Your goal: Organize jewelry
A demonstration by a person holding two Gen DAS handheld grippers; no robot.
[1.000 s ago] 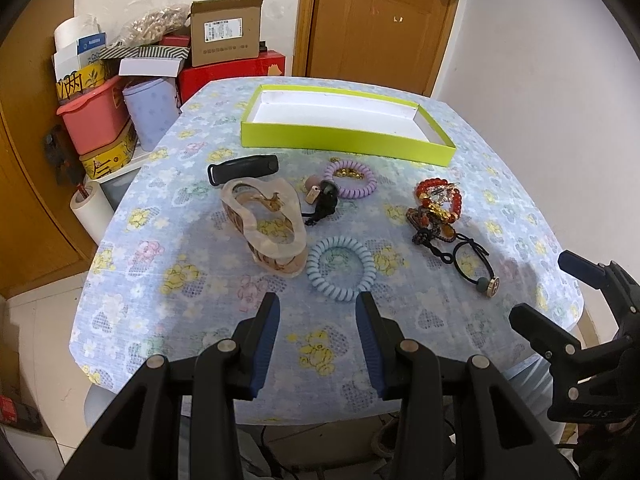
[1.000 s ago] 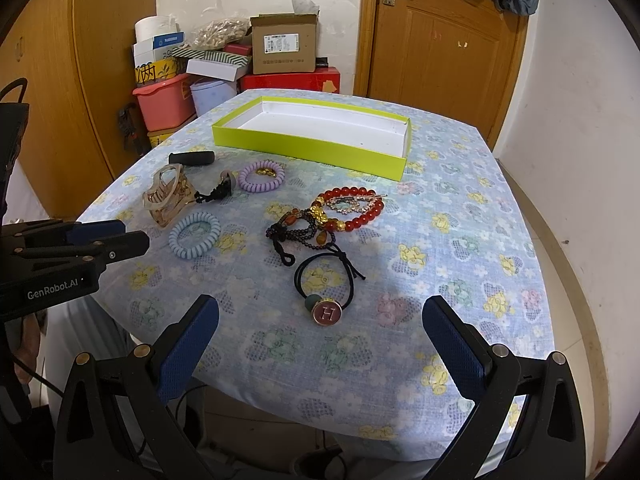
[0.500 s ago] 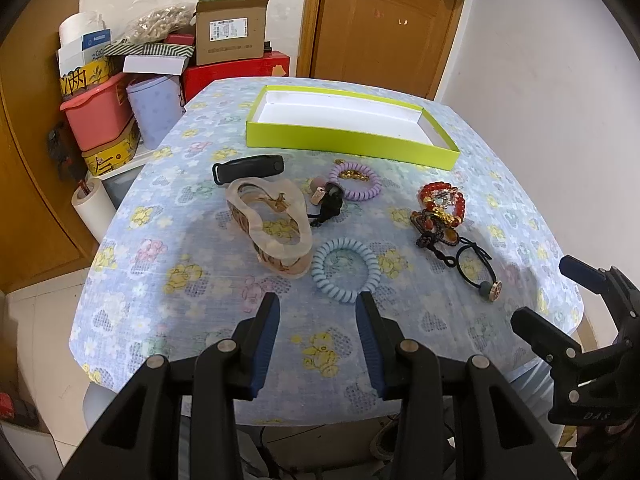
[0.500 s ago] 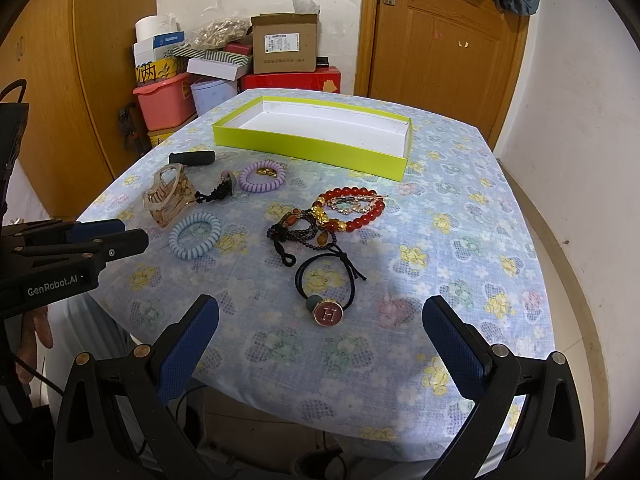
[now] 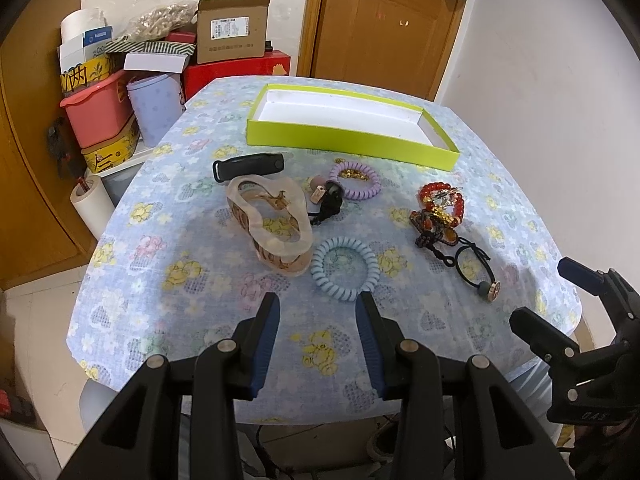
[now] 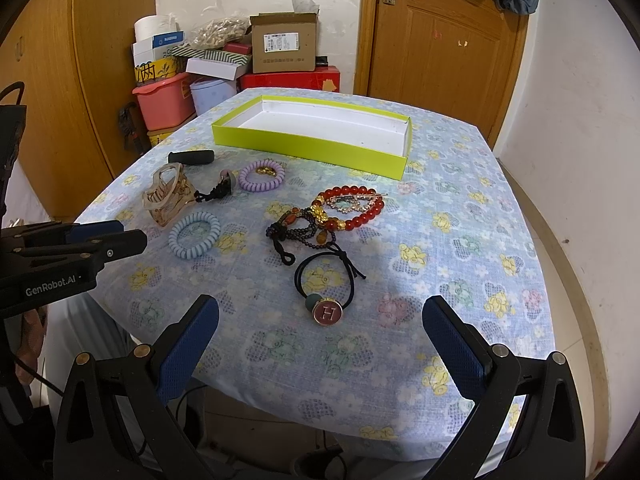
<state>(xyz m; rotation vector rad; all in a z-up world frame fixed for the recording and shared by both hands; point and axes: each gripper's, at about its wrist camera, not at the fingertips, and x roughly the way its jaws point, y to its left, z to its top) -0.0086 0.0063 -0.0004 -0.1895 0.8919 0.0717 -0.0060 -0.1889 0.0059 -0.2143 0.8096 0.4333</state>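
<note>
Both claws empty: left claw (image 5: 318, 312) moderately parted, right claw (image 6: 320, 320) wide. Blue coil hair tie (image 5: 344, 269) lies near bench (image 5: 200, 280) edge; light, springy, likely best pinched across one side of the ring.

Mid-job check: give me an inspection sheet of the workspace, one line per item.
Surface: table under a floral cloth.
Job's things: green tray empty; blue coil tie, purple coil tie, hair clip, red bead bracelet, H hair tie lie loose on the cloth.
Clutter: black bar.
Grippers: left claw, right claw open, holding nothing.
Cables: nothing seen.
Surroundings: stacked boxes, wooden door.
</note>
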